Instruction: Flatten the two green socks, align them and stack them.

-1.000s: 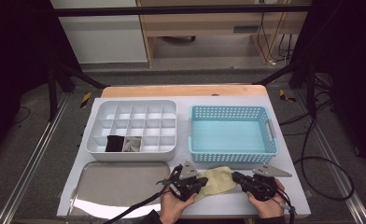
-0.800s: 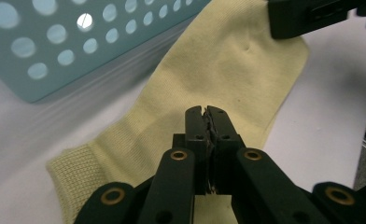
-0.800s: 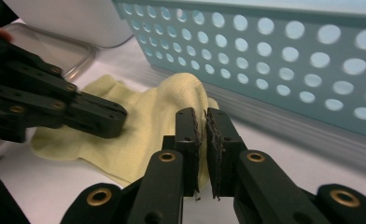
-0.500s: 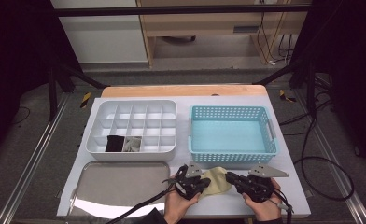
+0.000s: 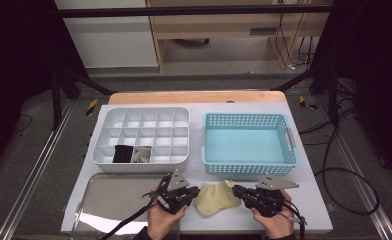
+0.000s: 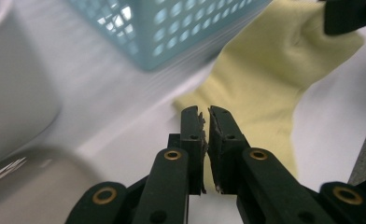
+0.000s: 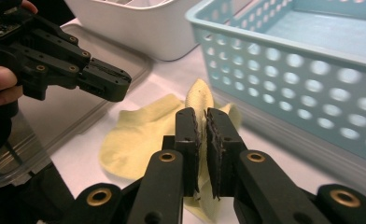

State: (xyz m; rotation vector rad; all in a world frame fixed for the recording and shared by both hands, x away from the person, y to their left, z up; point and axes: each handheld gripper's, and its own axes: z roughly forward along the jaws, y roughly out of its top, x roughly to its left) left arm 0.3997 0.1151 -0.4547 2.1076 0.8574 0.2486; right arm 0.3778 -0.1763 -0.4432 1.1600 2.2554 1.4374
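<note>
A pale yellow sock [image 5: 215, 199] lies crumpled on the white table in front of the blue basket. My right gripper [image 5: 236, 190] is shut on the sock's right end; in the right gripper view a fold of sock [image 7: 139, 135] stands up between the jaws [image 7: 203, 116]. My left gripper [image 5: 196, 192] hovers at the sock's left edge. Its jaws [image 6: 205, 114] have just been opening and stand a narrow crack apart with nothing between them, the sock [image 6: 265, 79] lying beyond them. The right gripper view shows the left gripper [image 7: 120, 86] above the sock, clear of it.
A white compartment tray [image 5: 141, 115] at the back left holds a dark sock [image 5: 121, 153] and a grey one [image 5: 143, 154] in its front row. The blue basket [image 5: 249, 120] is empty. A shiny metal tray [image 5: 114, 200] lies front left, close beside my left hand.
The left gripper has let go of the sock and drawn back to the left. The right gripper has shifted left with the sock's end in it, bunching the sock.
</note>
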